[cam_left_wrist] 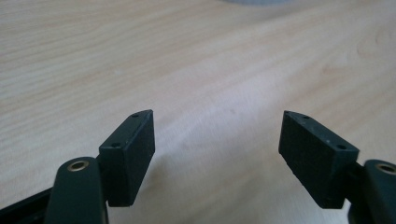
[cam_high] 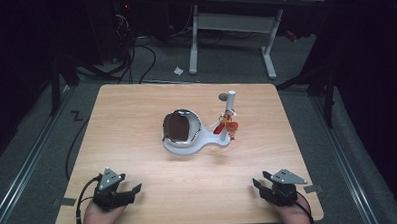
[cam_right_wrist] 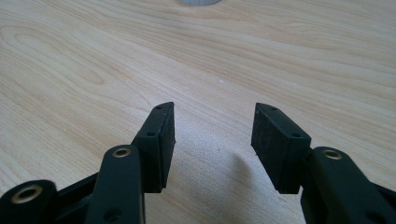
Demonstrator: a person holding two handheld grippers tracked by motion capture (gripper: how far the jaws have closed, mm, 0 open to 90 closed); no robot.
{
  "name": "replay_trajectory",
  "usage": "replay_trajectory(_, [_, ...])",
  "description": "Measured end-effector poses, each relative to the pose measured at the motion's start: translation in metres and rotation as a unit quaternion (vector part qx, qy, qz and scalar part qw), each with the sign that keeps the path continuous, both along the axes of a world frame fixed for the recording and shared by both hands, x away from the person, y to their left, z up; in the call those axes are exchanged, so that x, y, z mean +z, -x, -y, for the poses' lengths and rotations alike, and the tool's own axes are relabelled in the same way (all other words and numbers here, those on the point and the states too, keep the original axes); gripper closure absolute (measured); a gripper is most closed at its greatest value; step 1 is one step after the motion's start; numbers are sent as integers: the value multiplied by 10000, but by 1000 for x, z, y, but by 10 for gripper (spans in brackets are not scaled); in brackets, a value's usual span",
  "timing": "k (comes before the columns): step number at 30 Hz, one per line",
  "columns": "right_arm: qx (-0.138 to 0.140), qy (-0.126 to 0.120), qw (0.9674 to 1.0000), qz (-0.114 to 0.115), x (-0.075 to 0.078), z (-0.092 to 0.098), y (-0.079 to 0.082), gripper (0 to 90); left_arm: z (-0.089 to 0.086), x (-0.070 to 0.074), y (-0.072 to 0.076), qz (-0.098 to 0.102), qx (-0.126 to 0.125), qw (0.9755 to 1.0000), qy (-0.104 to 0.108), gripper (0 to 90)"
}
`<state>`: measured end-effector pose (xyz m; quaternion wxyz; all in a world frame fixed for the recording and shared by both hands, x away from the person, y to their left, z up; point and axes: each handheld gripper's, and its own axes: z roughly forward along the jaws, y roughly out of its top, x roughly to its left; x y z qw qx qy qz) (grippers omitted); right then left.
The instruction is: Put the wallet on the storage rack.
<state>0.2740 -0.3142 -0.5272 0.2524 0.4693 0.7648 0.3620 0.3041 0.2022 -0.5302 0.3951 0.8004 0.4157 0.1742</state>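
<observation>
You are at the start: both grippers rest at the near edge of the wooden table [cam_high: 138, 159], the left gripper [cam_left_wrist: 217, 149] spread wide, the right gripper [cam_right_wrist: 212, 135] parted less, both empty. Likely you reach forward next. The high view alone shows the white stand [cam_high: 207, 139], holding a metal bowl [cam_high: 181, 126], mid-table.

small red-orange parts [cam_high: 228, 125] on the white stand too small to identify, both hands cut off at bottom edge
</observation>
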Motion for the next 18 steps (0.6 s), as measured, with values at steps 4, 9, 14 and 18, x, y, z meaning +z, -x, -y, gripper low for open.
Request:
replay_trajectory(4, [-105,-11,9999,34,2,-2,-1,491,0,1,-3,43,-84,9999,-35,275])
replay_trajectory(9, [-188,66,9998,30,1,-1,-4,490,-6,-3,-9,-120,-103,9998,115,272])
replay_trajectory(14, [-339,29,9994,-6,0,3,-4,491,-9,-3,-11,-147,-59,9996,253,273])
replay_trajectory(18, [-370,7,9993,-12,0,5,-3,484,-9,-3,-10,-139,-37,9995,272,273])
